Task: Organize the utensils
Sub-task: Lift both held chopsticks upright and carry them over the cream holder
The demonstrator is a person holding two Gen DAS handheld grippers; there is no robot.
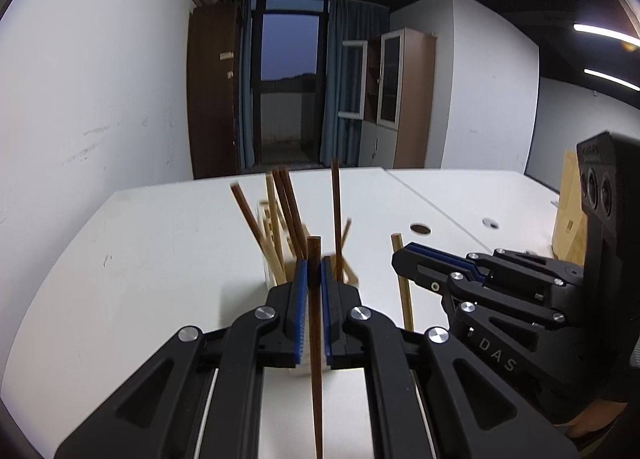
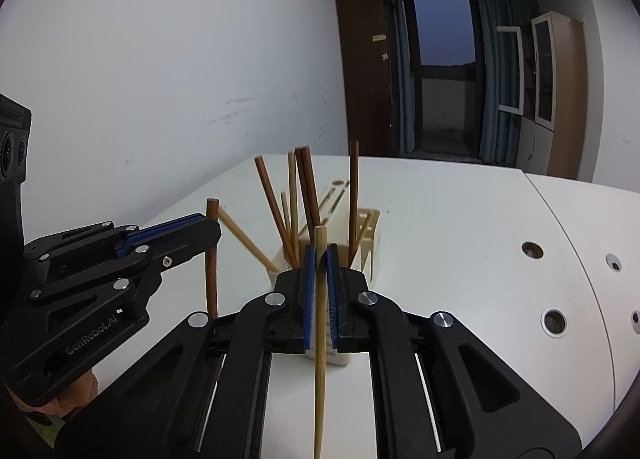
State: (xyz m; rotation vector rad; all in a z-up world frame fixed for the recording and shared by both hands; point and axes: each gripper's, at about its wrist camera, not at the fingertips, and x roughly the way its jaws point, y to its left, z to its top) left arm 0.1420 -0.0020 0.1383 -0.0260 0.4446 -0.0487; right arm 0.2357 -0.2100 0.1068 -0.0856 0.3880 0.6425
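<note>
In the left wrist view my left gripper [image 1: 315, 273] is shut on a dark brown chopstick [image 1: 315, 339] that stands upright between its blue pads. Behind it a cream utensil holder [image 1: 271, 277] stands on the table, with several dark and light chopsticks leaning in it. To the right, my right gripper [image 1: 400, 259] is shut on a light bamboo chopstick [image 1: 405, 291]. The right wrist view shows that light chopstick [image 2: 319, 347] upright between the right gripper's [image 2: 320, 261] pads. The holder [image 2: 368, 227] is just beyond. The left gripper [image 2: 212, 229] holds the dark chopstick [image 2: 211, 279] at left.
The white table [image 1: 160, 259] has a seam and round cable holes [image 2: 554, 322] to the right. A light wooden block [image 1: 568, 219] stands at the table's right side. A white wall runs along the left; cabinets and a dark doorway lie beyond the far edge.
</note>
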